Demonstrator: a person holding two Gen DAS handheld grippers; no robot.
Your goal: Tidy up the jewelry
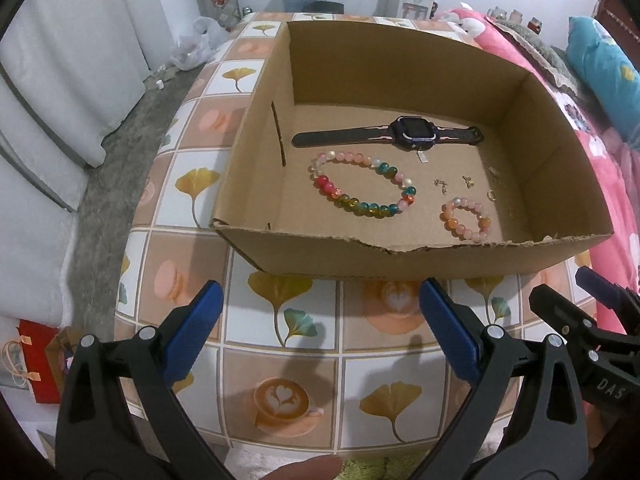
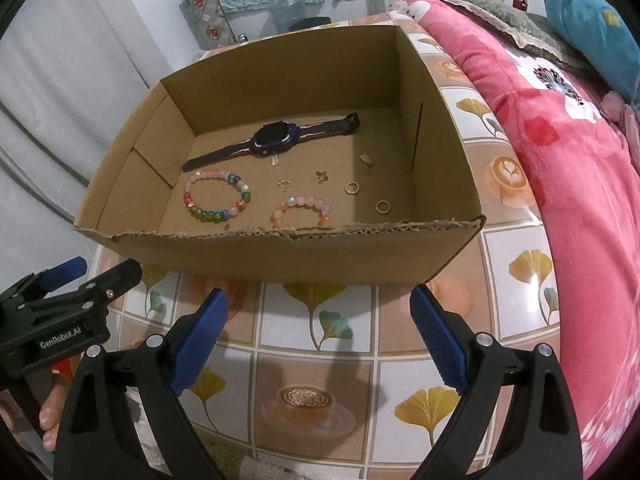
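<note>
Both grippers tilt steeply down over the bench [image 1: 332, 344], which wears a tiled cloth printed with ginkgo leaves and coffee cups. They sit just short of the near wall of an open brown cardboard box [image 2: 280, 254]. The left gripper [image 1: 322, 334] has its blue-padded fingers [image 1: 196, 330] spread wide with nothing between them. The right gripper [image 2: 318, 334] also has its fingers [image 2: 438, 338] spread wide and holds nothing.

All the jewelry lies on the box floor. A dark purple-faced wristwatch [image 2: 272, 140] stretches across the back. In front of it lies a large multicoloured glass-bead bracelet [image 1: 362, 186]. A smaller pink-and-orange bead bracelet [image 1: 466, 218] lies near the front wall. Two thin gold rings [image 2: 352, 188] lie apart from each other to the right, and a few tiny gold charms [image 2: 322, 176] are scattered between watch and bracelets.
</note>
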